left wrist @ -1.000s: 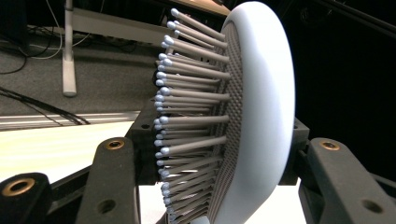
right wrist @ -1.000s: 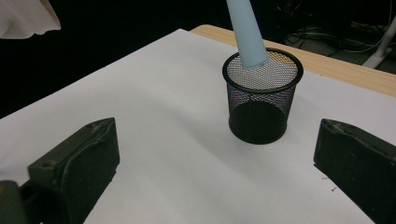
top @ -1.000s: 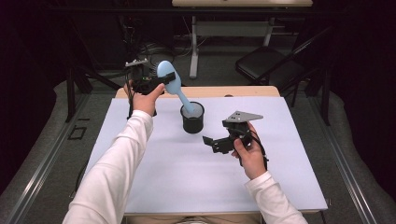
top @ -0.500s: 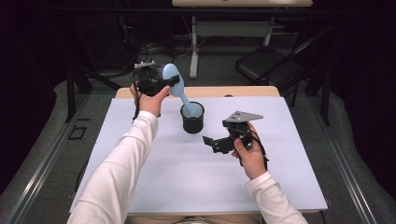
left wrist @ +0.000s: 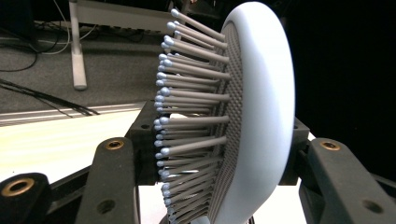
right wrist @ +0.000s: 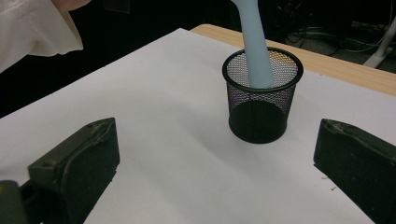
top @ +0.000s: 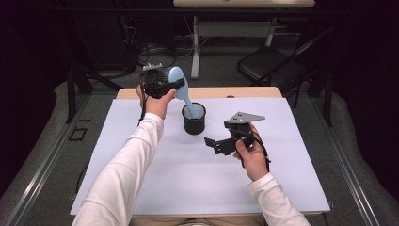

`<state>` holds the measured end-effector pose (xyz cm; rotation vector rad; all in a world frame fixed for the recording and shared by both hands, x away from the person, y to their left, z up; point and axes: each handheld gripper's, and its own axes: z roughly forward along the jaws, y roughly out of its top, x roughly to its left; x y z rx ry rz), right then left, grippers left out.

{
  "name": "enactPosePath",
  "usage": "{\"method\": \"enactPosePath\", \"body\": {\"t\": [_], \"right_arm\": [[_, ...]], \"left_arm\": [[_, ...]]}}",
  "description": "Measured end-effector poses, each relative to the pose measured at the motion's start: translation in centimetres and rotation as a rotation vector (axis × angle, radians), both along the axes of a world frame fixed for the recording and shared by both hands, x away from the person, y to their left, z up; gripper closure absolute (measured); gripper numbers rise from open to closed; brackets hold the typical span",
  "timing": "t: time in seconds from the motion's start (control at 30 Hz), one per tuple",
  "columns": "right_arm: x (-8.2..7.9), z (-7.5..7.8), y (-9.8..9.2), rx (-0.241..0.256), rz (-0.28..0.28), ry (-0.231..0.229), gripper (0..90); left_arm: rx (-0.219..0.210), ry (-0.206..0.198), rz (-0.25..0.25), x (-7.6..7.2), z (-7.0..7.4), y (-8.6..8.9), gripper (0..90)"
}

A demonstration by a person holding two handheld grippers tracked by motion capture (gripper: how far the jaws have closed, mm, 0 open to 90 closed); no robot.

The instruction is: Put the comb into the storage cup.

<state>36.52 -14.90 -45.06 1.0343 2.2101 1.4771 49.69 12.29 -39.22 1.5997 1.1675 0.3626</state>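
Observation:
A light blue hairbrush [top: 178, 78] stands tilted, its handle down inside a black mesh cup [top: 194, 123] at the back middle of the white sheet. My left gripper [top: 164, 84] is shut on the brush head, above and left of the cup. In the left gripper view the bristled head [left wrist: 261, 107] sits between the two jaws of that gripper [left wrist: 219, 154]. My right gripper [top: 217, 146] hovers open to the right of the cup, nothing in it. In the right gripper view the cup [right wrist: 261, 100] and the brush handle [right wrist: 257, 46] lie ahead of its spread jaws [right wrist: 217, 140].
A white sheet [top: 188, 179] covers most of the wooden table [top: 244, 92]. Beyond the table's far edge stand a folding chair [top: 273, 66], desk legs and floor cables [top: 150, 49]. A white sleeve [right wrist: 32, 28] shows at the upper left of the right gripper view.
My left gripper has carried the brush head to the right, toward the cup, and the brush now stands steeper. The right gripper has stayed where it was.

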Motion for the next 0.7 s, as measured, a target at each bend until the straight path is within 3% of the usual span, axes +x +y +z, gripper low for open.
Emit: {"method": "enactPosePath", "body": {"t": [0.7], "right_arm": [[-0.06,0.07,-0.05,0.003,0.001,-0.003,0.3]], "left_arm": [[0.056,-0.002,-0.030,0.41,-0.86,-1.00,48.7]]}}
